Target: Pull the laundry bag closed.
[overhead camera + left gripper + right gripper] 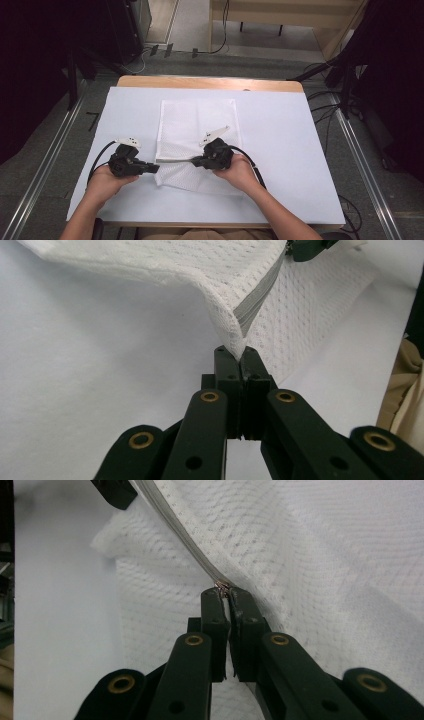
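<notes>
We are looking at the left gripper (239,356) with its jaws pressed together, pinching the corner of a white mesh bag (300,315) right at its tips. The bag's grey zipper (257,302) is running away from that pinch toward the right gripper (226,592), whose jaws are clamping on the small metal zipper pull (222,586) just ahead of them. The bag is lying between the two grippers on the white table cover (280,135), its near edge lifted. The pull is too small for us to make out clearly, and the bag's top is getting cut off in both gripper views.
</notes>
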Motion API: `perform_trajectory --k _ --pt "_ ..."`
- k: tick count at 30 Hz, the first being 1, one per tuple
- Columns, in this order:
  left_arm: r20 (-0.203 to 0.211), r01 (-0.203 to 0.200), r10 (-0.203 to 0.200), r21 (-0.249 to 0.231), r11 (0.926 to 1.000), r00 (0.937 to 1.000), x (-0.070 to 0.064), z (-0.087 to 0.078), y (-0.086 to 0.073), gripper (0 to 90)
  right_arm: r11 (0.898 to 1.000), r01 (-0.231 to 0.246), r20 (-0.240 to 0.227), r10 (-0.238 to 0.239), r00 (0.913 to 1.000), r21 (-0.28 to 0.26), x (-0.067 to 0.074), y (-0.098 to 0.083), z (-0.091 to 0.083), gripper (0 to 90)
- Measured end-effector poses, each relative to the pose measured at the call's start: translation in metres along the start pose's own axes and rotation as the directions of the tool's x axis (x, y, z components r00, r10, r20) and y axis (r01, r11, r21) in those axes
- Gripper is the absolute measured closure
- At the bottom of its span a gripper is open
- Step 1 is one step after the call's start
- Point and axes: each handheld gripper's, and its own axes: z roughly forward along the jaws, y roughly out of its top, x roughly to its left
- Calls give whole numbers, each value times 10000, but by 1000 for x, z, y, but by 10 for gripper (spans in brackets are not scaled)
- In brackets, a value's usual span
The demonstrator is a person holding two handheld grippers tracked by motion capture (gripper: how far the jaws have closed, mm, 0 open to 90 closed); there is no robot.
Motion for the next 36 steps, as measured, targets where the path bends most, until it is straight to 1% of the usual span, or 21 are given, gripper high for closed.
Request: perform_trajectory --k 3,5,6,7,8,9,11,14,17,18,19,20,23,24,29,32,36 --pt "-16 17 -17 -10 10000 10000 0 0 0 900 9999 -106 -32 106 9999 48 -1 -2 -2 878" --pt "-24 18 -18 -9 10000 10000 0 0 0 900 10000 -18 13 18 10000 28 -1 -2 -3 878" --pt "-105 81 -81 10 10000 9999 0 -1 0 900 10000 -1 30 1 10000 95 -1 -2 -4 878" --pt "-33 152 -152 13 9999 9999 1 -1 -1 900 9999 -15 49 15 10000 101 -1 -3 -4 878" --pt "-126 158 -158 20 9999 9998 1 -2 -1 900 9999 -8 77 7 10000 121 -2 -4 -5 878" --pt "-60 183 -182 50 9998 9998 2 -2 -1 900 9999 -61 81 60 9999 124 -2 -5 -5 878" --pt "-126 176 -175 80 9998 9998 2 -2 -2 900 9997 -162 148 160 9998 175 -4 -7 -7 878" --pt "-77 214 -213 132 9997 9997 3 -2 -2 900 9996 -188 191 184 9996 218 -7 -9 -9 878" --pt "-39 149 -148 213 9997 9999 3 -2 -3 900 9994 -253 275 246 9993 254 -9 -12 -11 878" --pt "-83 138 -136 213 9997 9999 3 -2 -3 900 9994 -254 283 247 9993 244 -9 -13 -12 878" --pt "-20 153 -152 205 9997 9999 3 -2 -3 900 9993 -264 278 256 9993 268 -10 -13 -13 878" --pt "-69 139 -138 220 9997 9999 3 -1 -3 900 9991 -322 305 313 9990 279 -10 -14 -13 878" --pt "33 132 -133 328 9994 9999 3 0 -3 900 9991 -281 313 271 9991 329 -11 -16 -15 878" --pt "7 159 -160 383 9991 9999 3 0 -4 900 9991 -275 329 264 9991 327 -11 -16 -16 878" --pt "40 126 -127 355 9993 9999 3 0 -3 900 9987 -314 319 301 9990 407 -12 -20 -19 878" --pt "43 126 -128 373 9992 9999 3 0 -3 900 9988 -226 320 213 9993 423 -12 -22 -20 878" --pt "128 90 -95 416 9991 9999 2 1 -3 900 9985 -325 291 313 9991 433 -13 -24 -21 879"
